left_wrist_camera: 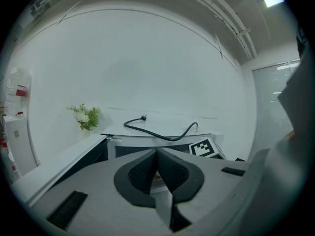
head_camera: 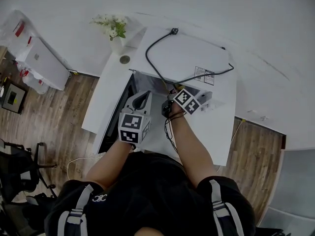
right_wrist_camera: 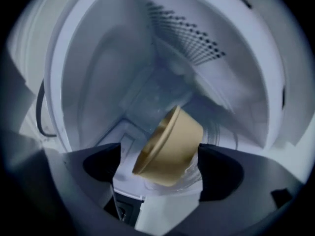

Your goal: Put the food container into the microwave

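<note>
The white microwave [head_camera: 197, 53] stands on a white table [head_camera: 221, 132], its door [head_camera: 114, 117] swung open to the left. My right gripper [right_wrist_camera: 160, 166] reaches into the cavity [right_wrist_camera: 98, 82], shut on the food container [right_wrist_camera: 170, 144], a tan bowl with a clear lid. The container hangs tilted, rim toward the lower left, above the glass turntable [right_wrist_camera: 219, 132]. In the head view only that gripper's marker cube [head_camera: 187, 101] shows at the opening. My left gripper [left_wrist_camera: 157, 156] is shut and empty, hovering in front of the open door [head_camera: 142, 101].
A black power cord [head_camera: 160, 63] lies loose on the microwave's top, plug toward the wall. A small vase of white flowers [head_camera: 114, 28] stands at the table's far left corner. Vent holes [right_wrist_camera: 192, 38] line the cavity wall. Wooden floor [head_camera: 54, 112] surrounds the table.
</note>
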The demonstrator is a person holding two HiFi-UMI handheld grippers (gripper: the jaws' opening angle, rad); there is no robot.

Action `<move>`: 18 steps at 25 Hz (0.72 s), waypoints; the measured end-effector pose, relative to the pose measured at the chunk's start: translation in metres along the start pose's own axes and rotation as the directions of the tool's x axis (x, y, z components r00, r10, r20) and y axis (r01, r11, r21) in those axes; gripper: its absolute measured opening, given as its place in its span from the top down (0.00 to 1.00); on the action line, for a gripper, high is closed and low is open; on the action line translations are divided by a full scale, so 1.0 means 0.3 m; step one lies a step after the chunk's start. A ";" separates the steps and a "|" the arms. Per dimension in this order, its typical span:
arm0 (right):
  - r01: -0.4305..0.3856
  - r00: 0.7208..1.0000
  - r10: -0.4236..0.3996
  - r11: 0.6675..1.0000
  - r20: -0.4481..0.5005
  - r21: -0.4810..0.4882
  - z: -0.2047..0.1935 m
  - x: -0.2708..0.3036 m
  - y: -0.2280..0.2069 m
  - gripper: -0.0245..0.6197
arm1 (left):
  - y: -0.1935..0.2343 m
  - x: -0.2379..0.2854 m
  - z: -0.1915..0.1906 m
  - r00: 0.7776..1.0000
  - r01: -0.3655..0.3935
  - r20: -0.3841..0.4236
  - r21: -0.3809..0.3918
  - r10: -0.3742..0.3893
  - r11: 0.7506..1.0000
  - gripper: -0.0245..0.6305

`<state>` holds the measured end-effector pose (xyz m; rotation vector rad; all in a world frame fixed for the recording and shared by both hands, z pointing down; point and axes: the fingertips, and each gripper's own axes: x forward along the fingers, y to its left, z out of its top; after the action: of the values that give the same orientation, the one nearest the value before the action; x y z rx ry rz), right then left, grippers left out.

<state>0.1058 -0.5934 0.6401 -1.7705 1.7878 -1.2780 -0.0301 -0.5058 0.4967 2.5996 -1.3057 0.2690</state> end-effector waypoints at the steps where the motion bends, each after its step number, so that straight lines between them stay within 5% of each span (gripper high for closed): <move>1: -0.013 0.999 0.010 0.997 -0.040 -0.071 -0.018 0.002 0.015 0.20 | -0.005 0.001 -0.001 1.000 0.003 0.000 0.001 -0.003 1.000 0.96; 3: -0.032 0.993 0.003 0.970 -0.121 -0.239 -0.060 0.001 0.036 0.20 | -0.009 0.003 -0.001 1.000 0.007 0.000 0.001 -0.007 1.000 0.96; 6: -0.020 0.977 -0.093 0.857 -0.193 -0.515 -0.116 0.001 0.035 0.24 | -0.007 0.008 -0.003 1.000 0.010 -0.003 0.001 -0.010 1.000 0.96; 9: 0.025 0.960 -0.206 0.741 -0.191 -0.671 -0.138 -0.008 0.012 0.47 | -0.007 0.008 -0.003 1.000 0.014 -0.003 0.001 -0.014 1.000 0.96; 13: 0.067 0.953 -0.248 0.737 -0.177 -0.672 -0.139 -0.015 -0.017 0.79 | -0.004 0.012 -0.007 1.000 0.017 -0.007 0.001 -0.017 1.000 0.96; 18: 0.073 0.950 -0.254 0.746 -0.181 -0.662 -0.144 -0.024 -0.037 0.93 | 0.009 0.015 -0.014 1.000 0.016 -0.015 -0.004 -0.016 1.000 0.96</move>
<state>0.0816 -0.5694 0.6695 -2.2393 2.5053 -1.0496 -0.0299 -0.5096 0.5021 2.5987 -1.2794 0.2821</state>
